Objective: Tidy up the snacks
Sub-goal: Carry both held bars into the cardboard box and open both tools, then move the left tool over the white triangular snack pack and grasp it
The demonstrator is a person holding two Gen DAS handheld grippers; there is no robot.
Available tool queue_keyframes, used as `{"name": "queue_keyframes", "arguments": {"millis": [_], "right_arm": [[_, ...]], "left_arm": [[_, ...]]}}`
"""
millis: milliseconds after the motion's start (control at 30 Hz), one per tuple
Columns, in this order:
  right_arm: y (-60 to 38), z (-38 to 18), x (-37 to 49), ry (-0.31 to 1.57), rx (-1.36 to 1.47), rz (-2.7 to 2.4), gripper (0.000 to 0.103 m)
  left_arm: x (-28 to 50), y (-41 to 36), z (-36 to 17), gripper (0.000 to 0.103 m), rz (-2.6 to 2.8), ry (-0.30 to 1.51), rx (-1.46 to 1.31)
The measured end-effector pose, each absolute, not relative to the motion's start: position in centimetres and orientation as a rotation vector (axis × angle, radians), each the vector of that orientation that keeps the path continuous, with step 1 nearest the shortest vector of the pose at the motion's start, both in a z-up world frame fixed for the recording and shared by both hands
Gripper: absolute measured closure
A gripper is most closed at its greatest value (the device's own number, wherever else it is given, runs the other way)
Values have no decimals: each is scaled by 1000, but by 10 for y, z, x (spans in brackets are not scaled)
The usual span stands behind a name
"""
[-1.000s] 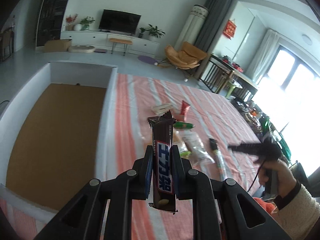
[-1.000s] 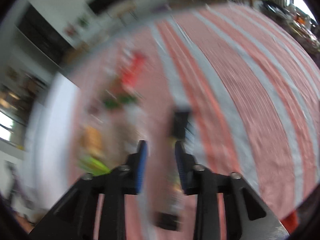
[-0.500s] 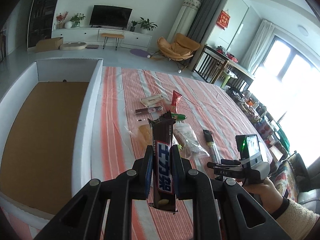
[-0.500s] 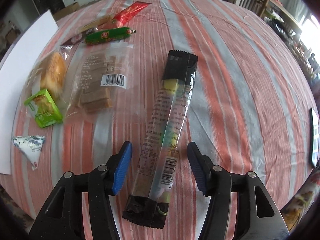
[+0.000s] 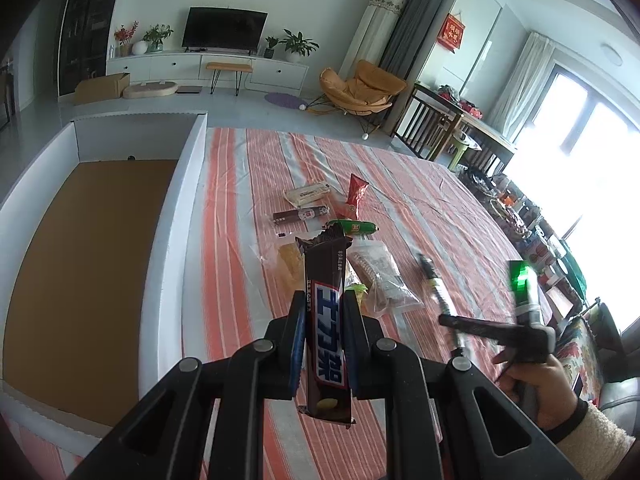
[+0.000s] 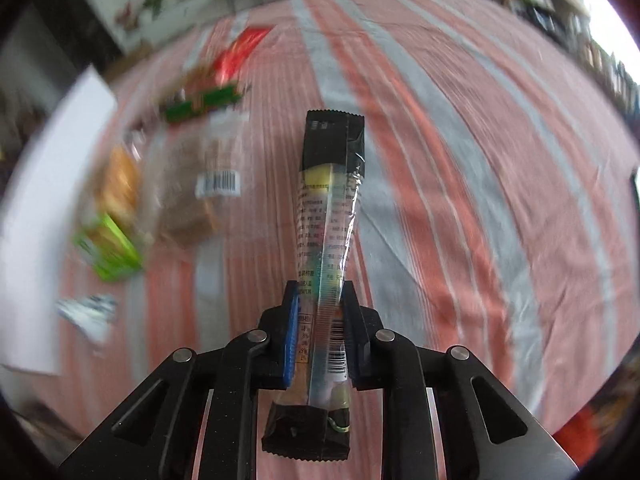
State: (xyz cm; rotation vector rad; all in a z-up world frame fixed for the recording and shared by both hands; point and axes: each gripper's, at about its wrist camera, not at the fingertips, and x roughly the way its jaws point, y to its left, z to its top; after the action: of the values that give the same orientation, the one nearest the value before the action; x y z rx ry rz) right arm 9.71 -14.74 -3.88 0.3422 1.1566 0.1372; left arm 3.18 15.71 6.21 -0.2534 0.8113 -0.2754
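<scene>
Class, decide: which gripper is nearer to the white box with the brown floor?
Left. The left gripper, shut on the chocolate bar, hangs beside the white box; the right gripper is farther right, across the snacks.

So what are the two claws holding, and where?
Left claw grips the brown chocolate bar near its lower end; right claw, closing, pinches the long clear-and-black packet near its bottom.

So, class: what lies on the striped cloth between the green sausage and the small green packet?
In the right wrist view, a clear bag of brown biscuits lies between the green sausage and the small green packet.
</scene>
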Motion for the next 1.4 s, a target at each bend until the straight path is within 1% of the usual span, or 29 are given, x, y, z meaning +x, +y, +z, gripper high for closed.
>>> {"name": "queue_keyframes", "arguments": {"millis": [133,233,333,467,633,767,800,867,900,933,967,1000,1033,1133,1200,1300,1367,1400], "right_arm": [[-190,-27,86,1089,643,202,84],[-200,-13,82,1046,730,232,84],[-184,11,79,1016,769,308,84],[-120,58,93,985,727,489,84],[19,114,130,993,606,759,84],[126,133,139,962,472,855,83],[154,132,138,945,435,882,82],[193,129,140,948,352,893,66],[199,124,139,957,336,888,53],[201,120,139,964,330,889,43],[198,116,138,959,329,893,40],[188,110,137,946,320,884,37],[174,102,137,935,298,851,36],[114,73,135,906,251,726,36],[60,43,135,861,179,542,36],[-17,-6,134,855,44,238,36],[-66,-33,127,886,49,106,36],[-80,-40,123,887,53,67,36]], "left_arm": [[27,166,63,86,-263,798,-269],[26,176,61,86,-248,792,-289],[25,197,63,86,-215,775,-322],[23,244,73,86,-116,742,-366],[17,303,67,86,65,752,-371],[10,338,55,86,212,767,-343],[9,344,52,83,241,774,-344],[5,353,43,68,304,792,-337],[3,357,40,46,325,798,-331],[-1,358,38,28,355,792,-318],[-6,357,39,23,371,774,-305],[-9,354,40,21,382,750,-287],[-12,351,41,21,385,730,-262],[-10,335,43,21,339,719,-221],[-8,317,49,21,260,702,-223],[4,273,56,21,100,686,-207],[12,239,56,19,-7,698,-179],[16,223,54,17,-59,712,-165]]}}
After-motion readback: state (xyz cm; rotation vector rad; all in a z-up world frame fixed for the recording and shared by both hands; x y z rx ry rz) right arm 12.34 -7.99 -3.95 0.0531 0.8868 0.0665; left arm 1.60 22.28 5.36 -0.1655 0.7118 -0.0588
